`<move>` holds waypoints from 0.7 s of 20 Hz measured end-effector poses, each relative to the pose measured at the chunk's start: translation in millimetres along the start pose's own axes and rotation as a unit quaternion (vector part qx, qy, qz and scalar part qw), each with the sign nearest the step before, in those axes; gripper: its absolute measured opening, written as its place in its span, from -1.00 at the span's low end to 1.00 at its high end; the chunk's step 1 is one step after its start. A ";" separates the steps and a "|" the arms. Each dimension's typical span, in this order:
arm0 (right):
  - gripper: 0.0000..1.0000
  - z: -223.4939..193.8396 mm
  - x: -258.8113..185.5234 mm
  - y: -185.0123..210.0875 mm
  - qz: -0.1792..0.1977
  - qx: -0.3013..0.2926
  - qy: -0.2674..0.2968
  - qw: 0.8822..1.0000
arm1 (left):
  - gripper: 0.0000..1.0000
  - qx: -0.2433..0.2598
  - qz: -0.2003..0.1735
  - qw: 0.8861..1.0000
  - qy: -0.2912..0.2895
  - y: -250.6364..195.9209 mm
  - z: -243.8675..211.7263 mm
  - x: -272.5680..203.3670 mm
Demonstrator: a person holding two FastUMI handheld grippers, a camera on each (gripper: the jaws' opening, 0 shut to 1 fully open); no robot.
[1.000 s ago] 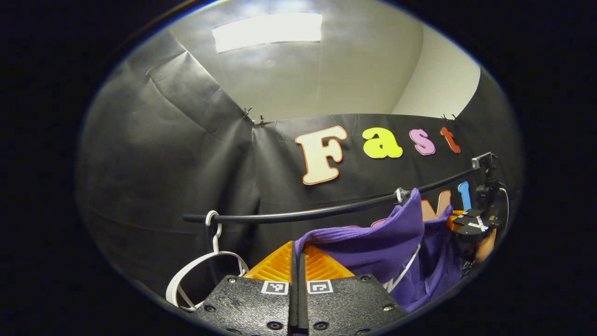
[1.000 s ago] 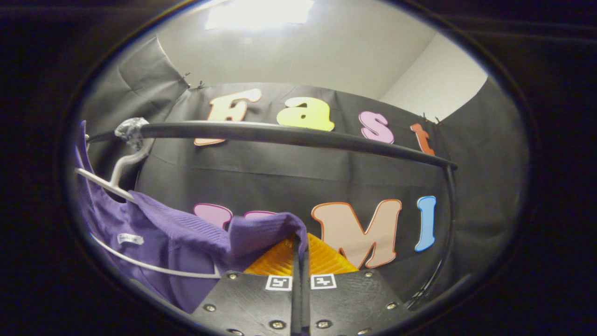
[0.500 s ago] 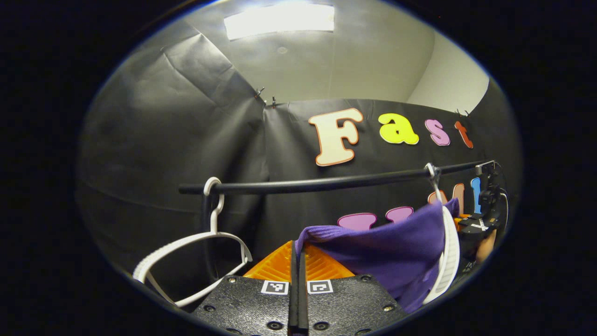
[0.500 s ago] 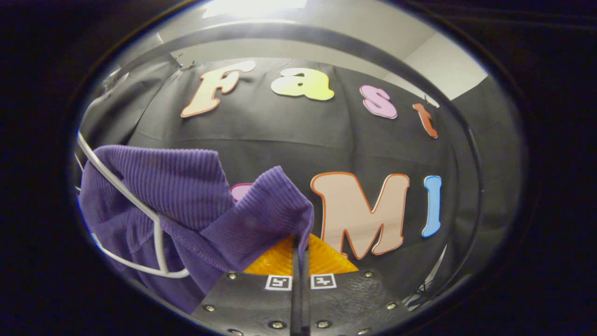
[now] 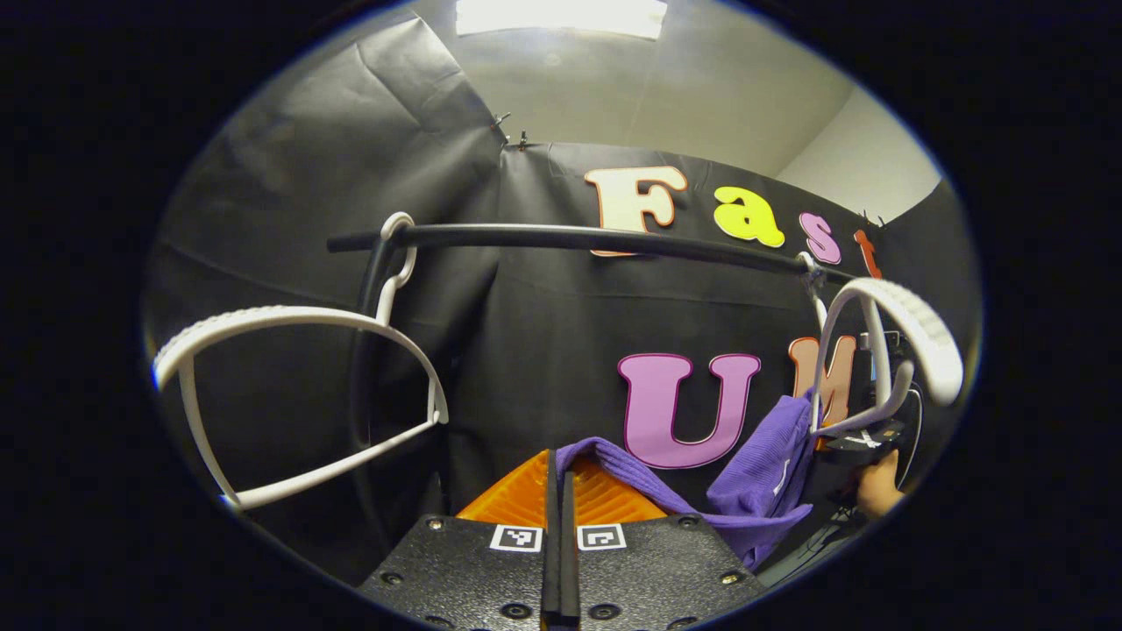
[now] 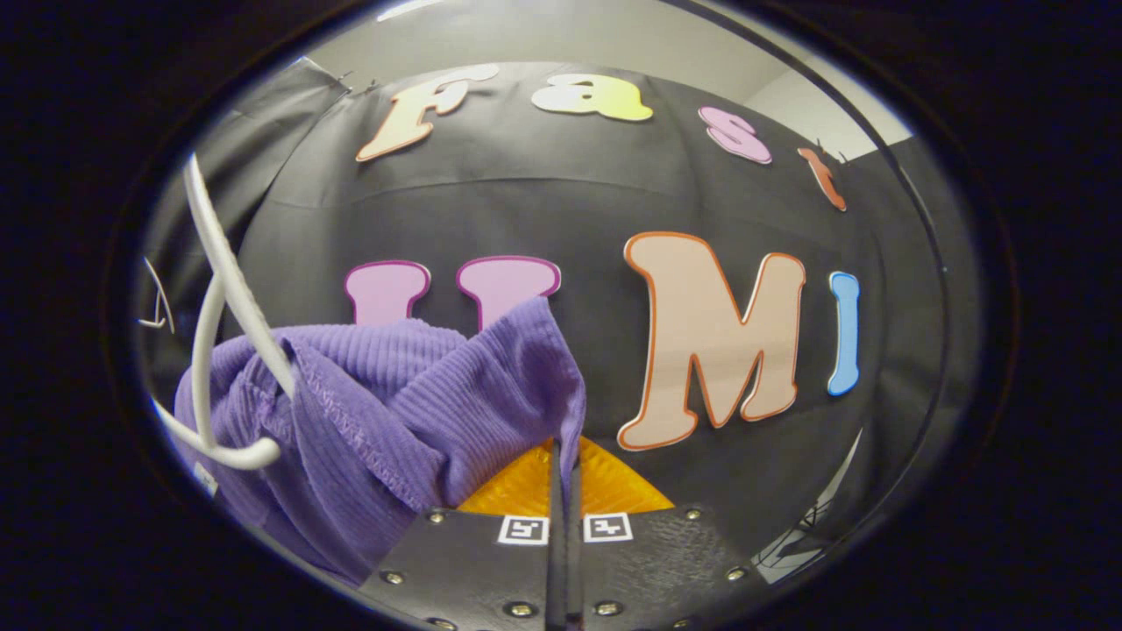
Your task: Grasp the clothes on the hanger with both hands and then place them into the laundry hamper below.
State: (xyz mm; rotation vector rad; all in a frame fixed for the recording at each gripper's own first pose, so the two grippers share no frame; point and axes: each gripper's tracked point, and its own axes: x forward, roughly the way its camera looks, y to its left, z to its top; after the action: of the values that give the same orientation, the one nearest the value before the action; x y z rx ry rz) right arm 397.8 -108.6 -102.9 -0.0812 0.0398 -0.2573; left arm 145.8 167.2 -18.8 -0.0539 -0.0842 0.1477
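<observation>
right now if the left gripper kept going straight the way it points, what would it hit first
Probably the booth wall. The left gripper is shut on the purple top, which trails off to one side, and nothing else seems to lie ahead. The rail sits higher and the white hanger off to the side, though depth is unclear.

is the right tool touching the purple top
Touching. In the right gripper view the right tool is shut on the purple top, the cloth's edge pinched between its two fingers.

Left tool [image 5: 559, 478] has its fingers pressed together. Right tool [image 6: 564, 473] likewise, fingers closed. A hand [image 5: 877, 491] grips the right tool.
</observation>
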 end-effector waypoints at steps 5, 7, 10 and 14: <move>-0.99 -57.1 -2.4 -4.4 -0.005 0.030 0.065 0.997 | -1.00 -0.003 -0.002 1.000 0.024 -2.8 -30.2 -8.3; -0.99 -87.3 -6.7 -1.2 0.005 0.055 0.097 0.994 | -1.00 -0.007 -0.010 0.999 0.047 -8.1 -53.7 -8.2; -0.99 -117.3 -27.3 5.0 0.021 0.077 0.130 0.988 | -1.00 -0.014 -0.016 0.996 0.083 -11.2 -85.0 -18.1; -0.99 -125.1 -65.9 13.5 0.034 0.059 0.127 0.990 | -0.99 0.000 -0.006 0.996 0.093 -8.0 -99.2 -26.1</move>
State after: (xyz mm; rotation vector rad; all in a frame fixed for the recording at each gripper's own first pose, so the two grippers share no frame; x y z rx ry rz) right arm 331.3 -88.2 -226.7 0.0720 0.2799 -0.1999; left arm 130.0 150.7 -119.1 -0.0672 0.1009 0.1298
